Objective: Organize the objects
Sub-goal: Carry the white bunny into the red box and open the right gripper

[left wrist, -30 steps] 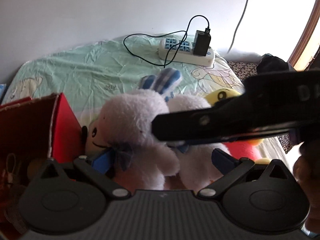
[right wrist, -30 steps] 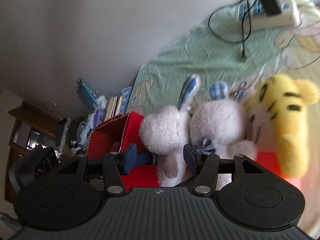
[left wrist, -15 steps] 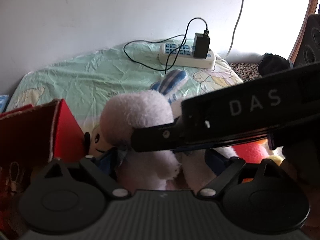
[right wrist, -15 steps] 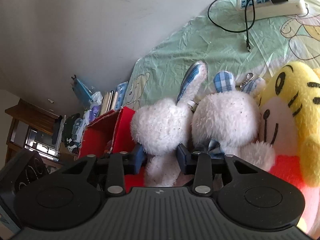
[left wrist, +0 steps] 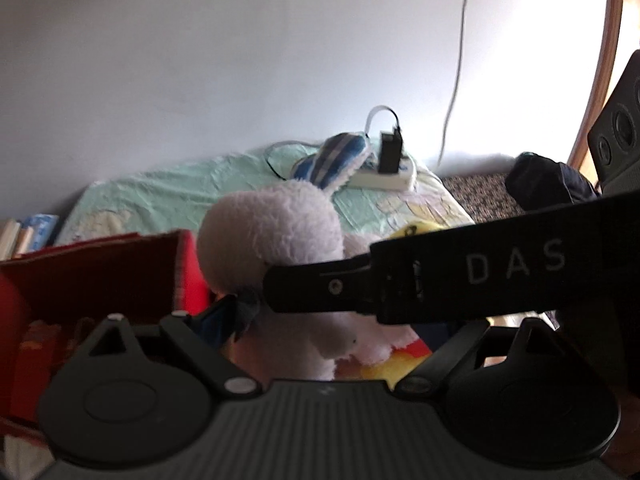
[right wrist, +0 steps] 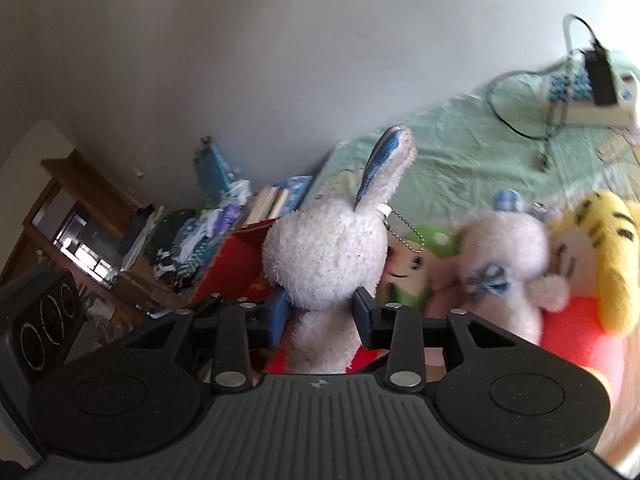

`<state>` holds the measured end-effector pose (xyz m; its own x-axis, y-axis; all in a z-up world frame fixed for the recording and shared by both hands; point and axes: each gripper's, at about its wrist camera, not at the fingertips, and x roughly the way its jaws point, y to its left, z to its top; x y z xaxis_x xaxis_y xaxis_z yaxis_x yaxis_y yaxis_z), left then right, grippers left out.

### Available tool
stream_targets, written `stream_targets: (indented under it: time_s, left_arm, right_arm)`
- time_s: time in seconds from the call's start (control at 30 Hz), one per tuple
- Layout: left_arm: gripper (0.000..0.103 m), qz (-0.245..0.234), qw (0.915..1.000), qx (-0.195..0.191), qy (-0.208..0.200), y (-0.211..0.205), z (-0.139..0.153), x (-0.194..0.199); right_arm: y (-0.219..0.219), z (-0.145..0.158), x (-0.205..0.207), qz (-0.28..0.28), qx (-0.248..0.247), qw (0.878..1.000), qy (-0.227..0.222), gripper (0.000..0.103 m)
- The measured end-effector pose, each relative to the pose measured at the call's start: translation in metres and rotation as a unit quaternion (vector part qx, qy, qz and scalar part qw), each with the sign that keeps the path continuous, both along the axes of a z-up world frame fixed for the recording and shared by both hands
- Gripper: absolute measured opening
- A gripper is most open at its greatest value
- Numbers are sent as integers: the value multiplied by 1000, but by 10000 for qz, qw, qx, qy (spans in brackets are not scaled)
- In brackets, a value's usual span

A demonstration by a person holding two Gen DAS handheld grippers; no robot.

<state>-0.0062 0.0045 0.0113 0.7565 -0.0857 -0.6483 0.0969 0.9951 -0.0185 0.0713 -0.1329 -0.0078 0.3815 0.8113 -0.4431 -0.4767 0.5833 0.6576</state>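
A white plush rabbit (right wrist: 324,256) with a blue-lined ear hangs upright above the bed. My right gripper (right wrist: 320,312) is shut on its neck, both blue pads pressed into the fur. In the left wrist view the same rabbit (left wrist: 272,236) sits between the wide-spread fingers of my left gripper (left wrist: 328,320), which is open. The right gripper's black body marked DAS (left wrist: 516,268) crosses in front and hides the left gripper's right finger. A red box (right wrist: 236,268) stands open just left of the rabbit, also seen as the red box (left wrist: 100,272).
A second white rabbit (right wrist: 504,248), a green plush (right wrist: 416,264) and a yellow tiger plush (right wrist: 600,240) lie to the right on the green sheet (right wrist: 460,148). A power strip (right wrist: 592,108) with cable lies near the wall. Books (right wrist: 276,200) and a speaker (right wrist: 40,320) are at the left.
My right gripper has closed on the white rabbit and raised it clear of the other plush toys. The left gripper has risen too and stays open.
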Motion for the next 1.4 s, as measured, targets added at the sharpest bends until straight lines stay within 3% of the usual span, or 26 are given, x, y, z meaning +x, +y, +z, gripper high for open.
stream_targets:
  time_s: [0.23, 0.37, 0.6, 0.8, 0.97, 1.17, 1.4]
  left_arm:
    - [90, 314, 9989, 43, -357, 58, 23, -18]
    - [90, 487, 9984, 52, -291, 114, 20, -26]
    - [89, 667, 9978, 34, 21, 209, -7, -32]
    - [88, 729, 9965, -14, 420, 269, -39, -23]
    - [88, 692, 9951, -140, 698, 294, -56, -22]
    - [85, 592, 9961, 70, 650, 293, -56, -25]
    - [92, 558, 9956, 208, 730, 292, -56, -21]
  right_arm:
    - [65, 16, 1, 346, 125, 9989, -285, 39]
    - [118, 5, 5, 452, 284, 9986, 10, 39]
    - [213, -27, 15, 573, 326, 9963, 549, 38]
    - [262, -60, 22, 592, 97, 9933, 985, 35]
    - [275, -74, 26, 523, -44, 9905, 1271, 34]
    - [281, -70, 24, 477, -474, 9923, 1036, 33]
    - [275, -74, 25, 414, -671, 9885, 1292, 43]
